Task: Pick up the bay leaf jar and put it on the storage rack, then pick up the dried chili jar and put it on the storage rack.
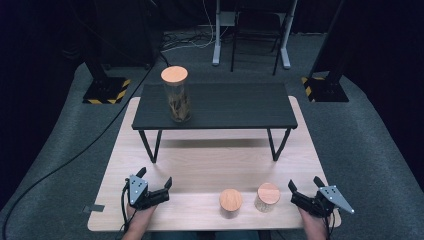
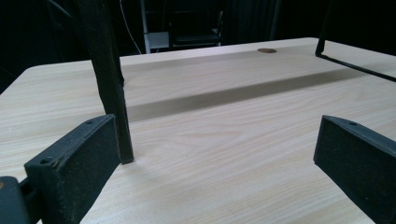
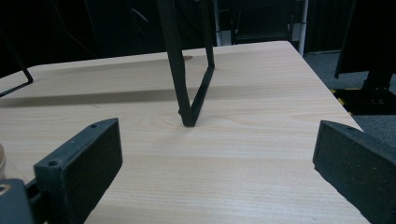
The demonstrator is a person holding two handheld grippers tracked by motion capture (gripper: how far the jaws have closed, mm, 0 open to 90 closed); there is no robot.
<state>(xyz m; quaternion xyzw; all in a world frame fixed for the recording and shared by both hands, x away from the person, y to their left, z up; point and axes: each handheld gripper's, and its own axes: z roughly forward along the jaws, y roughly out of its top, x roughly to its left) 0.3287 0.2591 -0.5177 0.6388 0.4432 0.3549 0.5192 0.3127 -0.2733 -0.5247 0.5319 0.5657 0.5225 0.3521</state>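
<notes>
A tall clear jar [image 1: 176,95] with a wooden lid stands on the left part of a small black raised table [image 1: 235,107]. Two short jars with wooden lids sit near the front edge of the light wooden tabletop: one [image 1: 230,202] at the middle, another [image 1: 268,197] just right of it. My left gripper [image 1: 154,180] rests open at the front left, nothing between its jaws. My right gripper [image 1: 305,186] is open at the front right, beside the right short jar. The left gripper view [image 2: 215,158] and the right gripper view [image 3: 215,158] show spread jaws over bare wood.
The black table's left leg [image 2: 109,84] stands just ahead of my left gripper, its right leg [image 3: 187,79] ahead of my right. Beyond the wooden top lie grey floor, cables, black stands with yellow-black bases [image 1: 106,90] and a white frame [image 1: 250,35].
</notes>
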